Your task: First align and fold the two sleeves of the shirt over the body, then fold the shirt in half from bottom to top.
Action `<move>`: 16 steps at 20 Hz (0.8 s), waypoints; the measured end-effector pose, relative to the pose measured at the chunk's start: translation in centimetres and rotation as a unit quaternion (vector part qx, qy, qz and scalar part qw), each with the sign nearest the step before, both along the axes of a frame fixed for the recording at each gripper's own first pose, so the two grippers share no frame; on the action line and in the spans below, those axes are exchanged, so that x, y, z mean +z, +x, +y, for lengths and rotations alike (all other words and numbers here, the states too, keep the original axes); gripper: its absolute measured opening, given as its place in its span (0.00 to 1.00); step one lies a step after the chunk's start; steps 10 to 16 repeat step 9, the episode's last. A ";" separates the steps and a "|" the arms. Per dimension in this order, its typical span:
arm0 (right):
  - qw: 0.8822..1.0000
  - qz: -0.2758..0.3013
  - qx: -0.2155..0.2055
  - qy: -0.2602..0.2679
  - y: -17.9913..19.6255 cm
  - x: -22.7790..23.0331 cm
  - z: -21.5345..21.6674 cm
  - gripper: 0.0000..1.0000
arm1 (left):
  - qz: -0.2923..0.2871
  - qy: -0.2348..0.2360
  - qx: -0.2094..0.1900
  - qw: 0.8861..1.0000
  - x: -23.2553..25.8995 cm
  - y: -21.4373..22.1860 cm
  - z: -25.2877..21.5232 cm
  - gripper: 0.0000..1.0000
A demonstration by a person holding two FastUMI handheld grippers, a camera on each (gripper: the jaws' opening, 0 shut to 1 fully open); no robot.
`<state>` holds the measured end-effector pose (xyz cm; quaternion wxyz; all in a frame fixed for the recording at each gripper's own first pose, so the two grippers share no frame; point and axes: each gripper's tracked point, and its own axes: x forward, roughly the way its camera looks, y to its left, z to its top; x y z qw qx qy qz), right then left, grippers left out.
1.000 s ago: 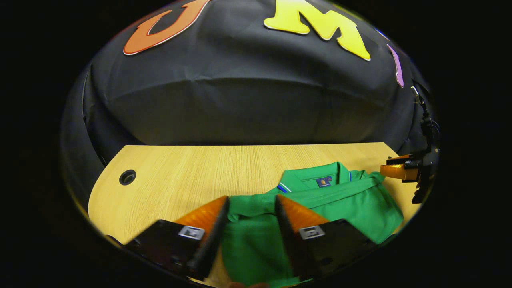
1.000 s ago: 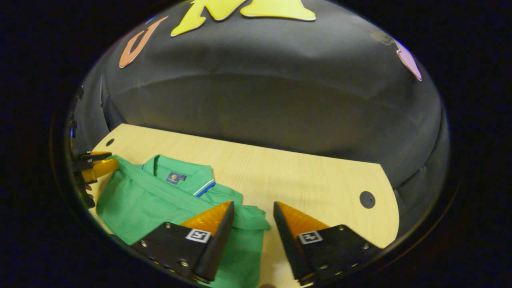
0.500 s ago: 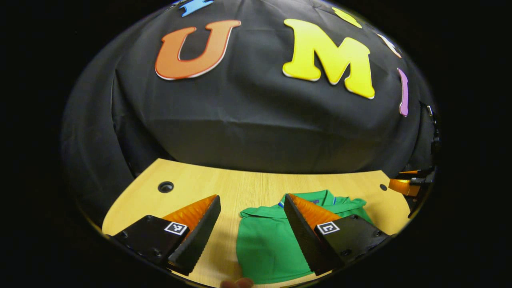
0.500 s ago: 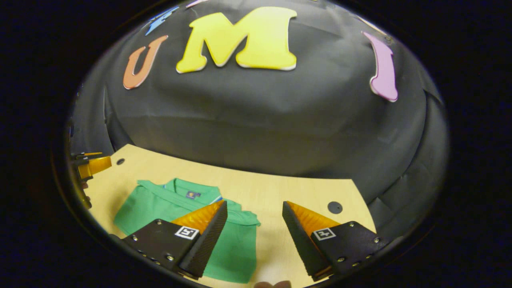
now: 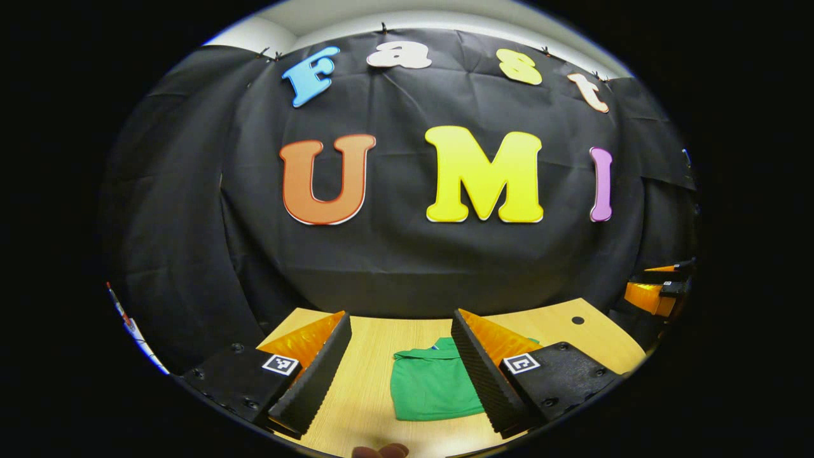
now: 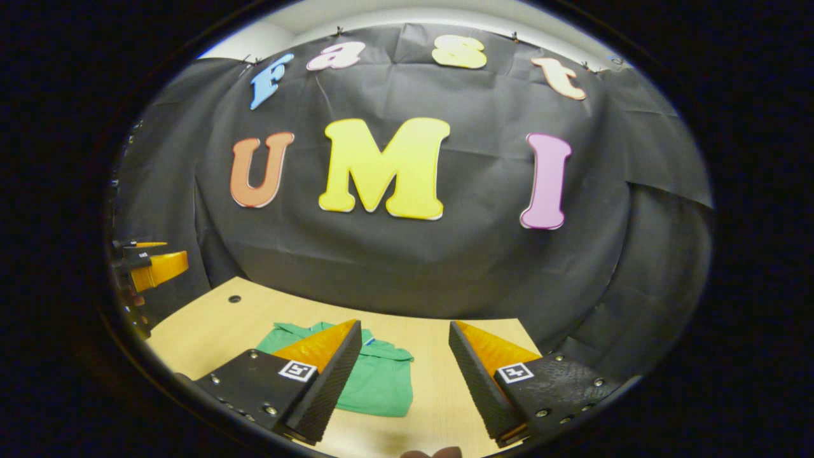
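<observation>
Light: dim booth, even overhead glow on the table (image 5: 369, 394) | Shadows: soft, short, under the shirt (image 6: 375, 381) | Glare: none | Focus: both views sharp, no motion blur | Distortion: strong fisheye, table edges and wall bow at the rim

Light wooden table (image 5: 369, 388), small round holes (image 5: 577, 320) near its far corners, perhaps cable ports, black cloth wall (image 6: 394, 267) behind

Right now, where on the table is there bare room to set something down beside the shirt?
The light wooden table is bare on the shirt's right, out to its rounded end with a small round hole, and on its left toward the other small hole. The folded green polo shirt fills the middle. Both grippers hang above with jaws open and nothing in them.
</observation>
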<state>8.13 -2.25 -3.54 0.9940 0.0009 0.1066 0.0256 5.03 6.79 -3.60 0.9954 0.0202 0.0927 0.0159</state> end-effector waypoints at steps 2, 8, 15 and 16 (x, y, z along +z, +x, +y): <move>1.000 -0.023 -0.003 -0.006 -3.4 1.4 0.0 0.87 | -0.008 0.006 0.001 1.000 1.0 -3.2 -0.8 1.00; 0.998 -0.063 -0.012 -0.009 -10.5 3.1 1.1 0.88 | -0.057 0.001 -0.008 0.998 4.0 -9.0 -3.7 1.00; 0.998 -0.068 -0.010 -0.008 -11.1 3.3 1.4 0.89 | -0.061 0.005 -0.013 0.998 4.2 -9.5 -4.1 1.00; 0.998 -0.068 -0.010 -0.008 -11.1 3.3 1.4 0.89 | -0.061 0.005 -0.013 0.998 4.2 -9.5 -4.1 1.00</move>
